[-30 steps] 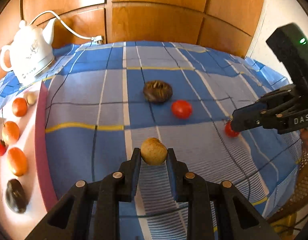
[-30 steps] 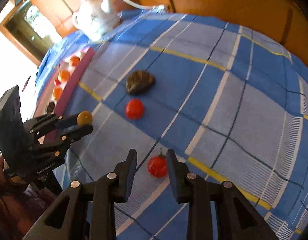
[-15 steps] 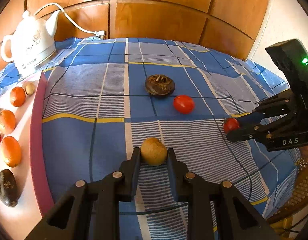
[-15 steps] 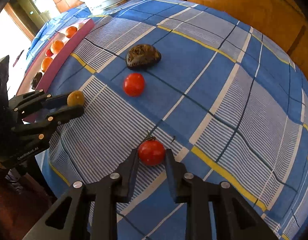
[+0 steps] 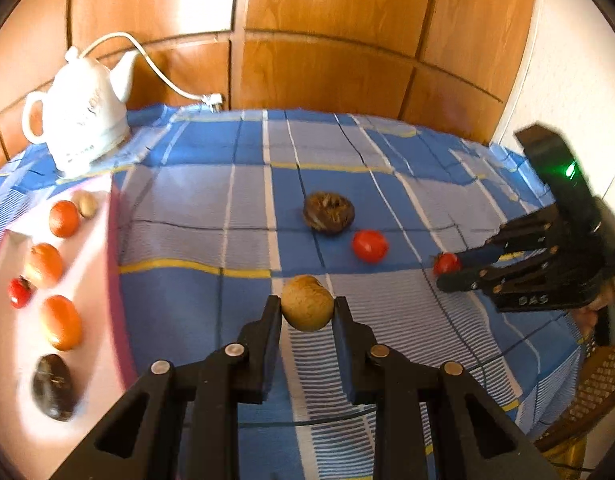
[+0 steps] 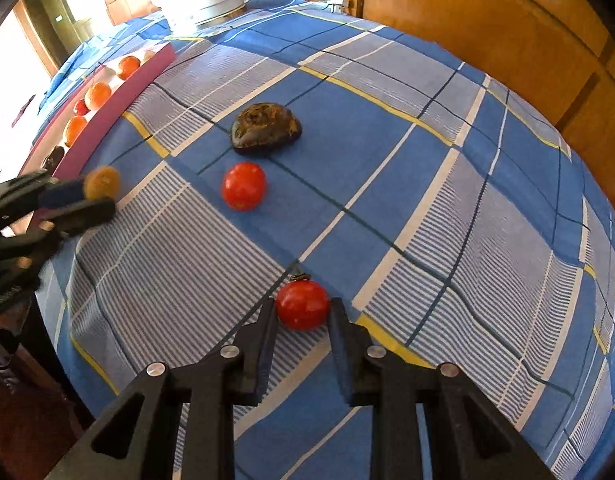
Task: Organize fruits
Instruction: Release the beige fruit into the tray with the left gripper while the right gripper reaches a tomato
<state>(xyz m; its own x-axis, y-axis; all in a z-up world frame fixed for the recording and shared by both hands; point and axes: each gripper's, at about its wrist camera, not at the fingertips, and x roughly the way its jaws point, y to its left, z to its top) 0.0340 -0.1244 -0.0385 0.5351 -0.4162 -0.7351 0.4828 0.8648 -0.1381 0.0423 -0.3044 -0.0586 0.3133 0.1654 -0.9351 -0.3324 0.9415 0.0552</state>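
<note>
My left gripper [image 5: 307, 314] is shut on a round tan fruit [image 5: 307, 302] and holds it just above the blue checked cloth. In the right wrist view that fruit [image 6: 102, 182] shows at the far left, close to the pink tray. My right gripper [image 6: 302, 314] is shut on a small red tomato [image 6: 302, 304] with a dark stem, low over the cloth. The left wrist view has the right gripper [image 5: 447, 271] and its tomato [image 5: 446, 263] at the right. A larger red tomato [image 5: 369, 245] and a dark wrinkled fruit [image 5: 328, 213] lie loose mid-table.
A pink tray [image 5: 103, 240] along the left edge holds several fruits: orange ones, a small red one, a tan one and a dark one. A white kettle [image 5: 81, 116] with its cord stands at the back left. Wooden panels rise behind the table.
My right gripper's jaws have closed on the small tomato and tilted further down. My left gripper has lifted slightly with the tan fruit in it.
</note>
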